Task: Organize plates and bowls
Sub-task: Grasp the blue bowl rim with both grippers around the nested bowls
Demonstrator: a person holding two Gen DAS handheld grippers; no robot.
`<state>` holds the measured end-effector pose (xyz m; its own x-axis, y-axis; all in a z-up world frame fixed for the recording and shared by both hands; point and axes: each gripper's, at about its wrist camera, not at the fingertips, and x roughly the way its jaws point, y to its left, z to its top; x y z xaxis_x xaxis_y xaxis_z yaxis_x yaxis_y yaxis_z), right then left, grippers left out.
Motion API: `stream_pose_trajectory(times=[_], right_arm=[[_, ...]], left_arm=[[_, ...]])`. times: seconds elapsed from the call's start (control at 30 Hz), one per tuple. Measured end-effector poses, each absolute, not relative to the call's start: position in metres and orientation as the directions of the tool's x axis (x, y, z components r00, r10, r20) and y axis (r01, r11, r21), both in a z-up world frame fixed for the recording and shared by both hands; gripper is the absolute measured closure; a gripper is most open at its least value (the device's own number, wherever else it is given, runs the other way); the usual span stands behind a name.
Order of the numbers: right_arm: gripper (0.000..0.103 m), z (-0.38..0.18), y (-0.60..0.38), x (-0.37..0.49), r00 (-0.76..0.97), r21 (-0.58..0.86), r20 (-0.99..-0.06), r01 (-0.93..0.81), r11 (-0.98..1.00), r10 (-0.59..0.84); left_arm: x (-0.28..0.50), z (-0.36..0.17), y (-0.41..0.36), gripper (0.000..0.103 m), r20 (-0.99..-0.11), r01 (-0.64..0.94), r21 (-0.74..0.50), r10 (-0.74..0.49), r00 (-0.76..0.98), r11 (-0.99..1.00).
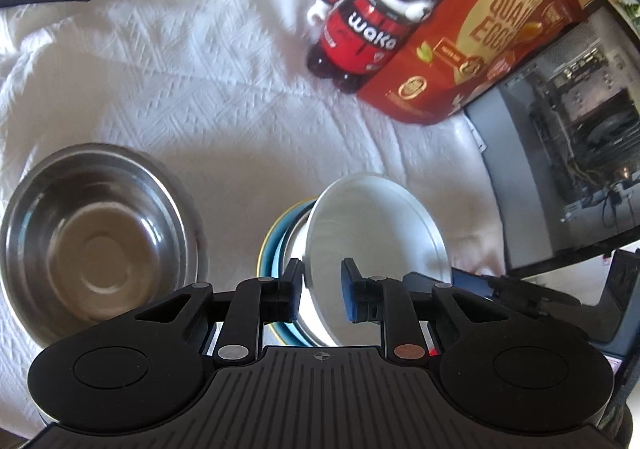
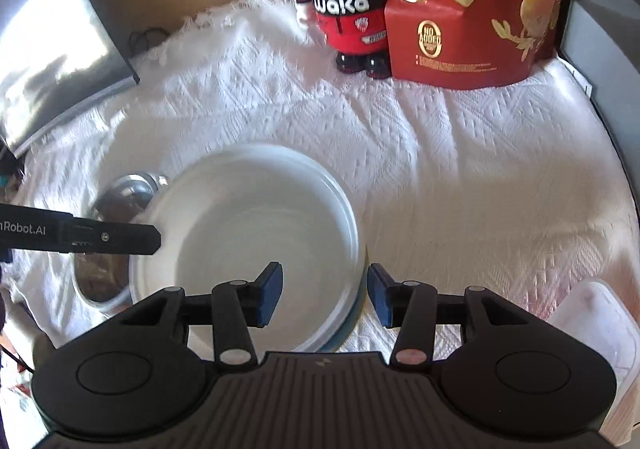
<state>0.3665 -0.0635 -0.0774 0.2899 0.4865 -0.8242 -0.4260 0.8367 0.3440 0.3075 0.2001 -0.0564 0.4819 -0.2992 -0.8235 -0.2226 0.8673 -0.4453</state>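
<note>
The white bowl [image 1: 372, 233] sits tilted in the blue bowl [image 1: 276, 249] under it, on the white cloth [image 1: 200, 69] over the bench. Your left claw [image 1: 320, 289] has its jaws narrowly parted astride the white bowl's rim; you cannot tell whether the pads press on it. Your right claw [image 2: 324, 295] stands open astride the opposite rim, pads clear of it. The steel bowl [image 1: 96, 241] rests just beside, toward the cloth's left edge.

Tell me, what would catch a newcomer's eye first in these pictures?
Probably the panda figurine in its red "waka" suit, standing at the back of the white cloth beside a red egg pouch. Nearer, a white bowl sits on a stack, a steel bowl beside it.
</note>
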Motion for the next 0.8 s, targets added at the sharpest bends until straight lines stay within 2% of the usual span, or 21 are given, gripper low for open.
stream_pose_trajectory(times=[0.17, 0.33, 0.6, 0.8], right_arm=[[0.053, -0.062, -0.064, 0.361, 0.320, 0.364, -0.791, -0.438, 0.822, 0.521], [0.053, -0.074, -0.062, 0.360, 0.308, 0.344, -0.815, -0.424, 0.838, 0.490], [0.053, -0.082, -0.068, 0.361, 0.306, 0.329, -0.826, -0.421, 0.845, 0.474], [0.053, -0.090, -0.075, 0.371, 0.294, 0.325, -0.833, -0.426, 0.845, 0.468]], left_arm=[[0.305, -0.055, 0.204, 0.080, -0.820, -0.229, -0.449, -0.297, 0.490, 0.864], [0.304, -0.069, 0.198, 0.081, -0.839, -0.240, -0.441, -0.303, 0.451, 0.865], [0.302, -0.074, 0.193, 0.081, -0.856, -0.261, -0.372, -0.220, 0.468, 0.891], [0.297, -0.083, 0.200, 0.080, -0.843, -0.307, -0.411, -0.230, 0.486, 0.858]])
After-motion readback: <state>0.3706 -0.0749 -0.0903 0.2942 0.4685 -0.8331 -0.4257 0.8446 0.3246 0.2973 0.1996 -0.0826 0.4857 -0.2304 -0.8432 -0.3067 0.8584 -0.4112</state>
